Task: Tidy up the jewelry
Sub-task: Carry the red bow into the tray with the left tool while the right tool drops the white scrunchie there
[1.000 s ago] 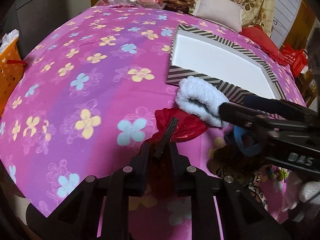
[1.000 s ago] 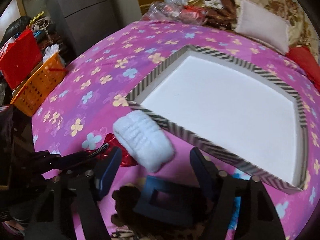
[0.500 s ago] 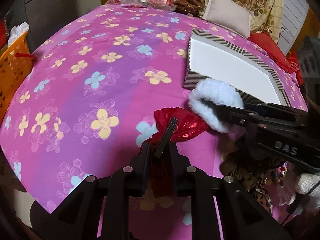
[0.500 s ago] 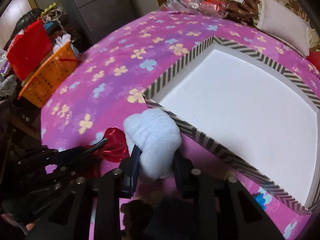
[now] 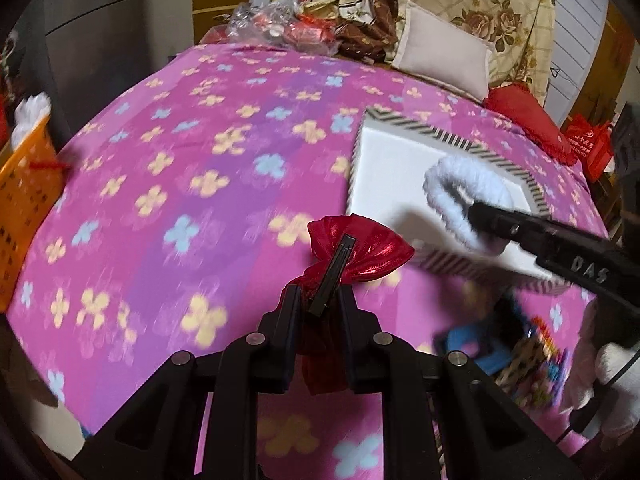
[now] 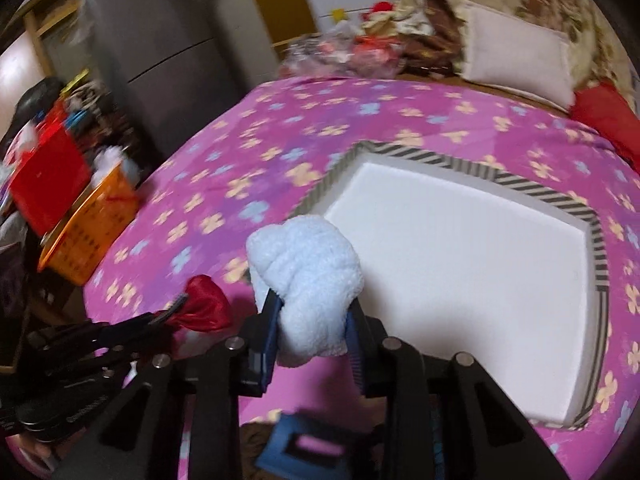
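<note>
My left gripper (image 5: 320,300) is shut on a shiny red fabric pouch (image 5: 360,252) and holds it above the pink flowered cloth, just left of the striped box. My right gripper (image 6: 312,340) is shut on a fluffy white scrunchie (image 6: 308,280) and holds it in the air over the near left corner of the box (image 6: 600,264), which has a black-and-white striped rim and a white floor. In the left wrist view the scrunchie (image 5: 464,196) hangs over the box (image 5: 452,142). The red pouch also shows in the right wrist view (image 6: 204,308).
A blue item (image 6: 296,448) and a leopard-print one (image 5: 528,364) lie on the cloth near me. An orange basket (image 6: 92,224) and red box (image 6: 48,180) stand off the left edge. Pillows (image 5: 444,52) and bagged clutter (image 5: 280,28) sit at the far end.
My right gripper closed on the scrunchie and lifted it off the cloth to above the box's corner. My left gripper rose with the red pouch.
</note>
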Available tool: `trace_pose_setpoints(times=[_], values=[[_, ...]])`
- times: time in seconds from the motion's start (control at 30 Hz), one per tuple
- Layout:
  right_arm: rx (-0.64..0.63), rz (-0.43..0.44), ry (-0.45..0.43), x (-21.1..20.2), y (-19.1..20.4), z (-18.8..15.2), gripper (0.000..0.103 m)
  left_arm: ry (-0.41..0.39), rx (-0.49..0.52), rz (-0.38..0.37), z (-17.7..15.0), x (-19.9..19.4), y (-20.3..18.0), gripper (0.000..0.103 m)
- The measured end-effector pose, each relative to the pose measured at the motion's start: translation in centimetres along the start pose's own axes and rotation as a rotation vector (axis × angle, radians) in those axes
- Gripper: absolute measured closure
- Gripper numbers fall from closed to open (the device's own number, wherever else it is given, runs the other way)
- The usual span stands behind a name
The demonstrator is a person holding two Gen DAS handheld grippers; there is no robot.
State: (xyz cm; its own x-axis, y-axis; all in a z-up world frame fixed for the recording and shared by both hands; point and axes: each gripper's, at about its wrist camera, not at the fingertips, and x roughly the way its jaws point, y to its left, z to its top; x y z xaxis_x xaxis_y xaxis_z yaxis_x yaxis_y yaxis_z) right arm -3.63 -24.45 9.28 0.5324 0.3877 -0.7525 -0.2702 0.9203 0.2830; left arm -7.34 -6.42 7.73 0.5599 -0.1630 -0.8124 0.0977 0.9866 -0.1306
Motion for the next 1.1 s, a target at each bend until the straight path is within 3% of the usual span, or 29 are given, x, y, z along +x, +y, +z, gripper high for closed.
trace_pose_setpoints(times=[0.23, 0.4, 0.63, 0.77, 0.93, 1.1], values=[[0.093, -0.074, 0.023, 2.4, -4.6, 3.5, 0.067, 0.026, -0.001, -0.026, 4.1, 3.6, -2.9, 0.086], [0.139, -0.102, 0.06, 6.0, -7.1, 7.2, 0.067, 0.035, 0.012, -0.006, 5.7, 6.3, -4.5, 0.086], [0.157, -0.082, 0.112, 11.2, -7.3, 10.3, 0.067, 0.059, -0.009, 0.011, 6.3, 8.8, -4.2, 0.086], [0.159, -0.065, 0.151, 13.2, -7.0, 10.4, 0.063, 0.074, -0.016, 0.01, 6.2, 9.7, -4.3, 0.086], [0.187, -0.018, 0.134, 12.7, -7.2, 10.0, 0.045, 0.041, -0.025, 0.002, 6.1, 9.7, -4.2, 0.082], [0.204, 0.003, 0.088, 9.9, -7.8, 9.6, 0.043, 0.028, -0.07, -0.074, 6.1, 9.3, -3.8, 0.069]])
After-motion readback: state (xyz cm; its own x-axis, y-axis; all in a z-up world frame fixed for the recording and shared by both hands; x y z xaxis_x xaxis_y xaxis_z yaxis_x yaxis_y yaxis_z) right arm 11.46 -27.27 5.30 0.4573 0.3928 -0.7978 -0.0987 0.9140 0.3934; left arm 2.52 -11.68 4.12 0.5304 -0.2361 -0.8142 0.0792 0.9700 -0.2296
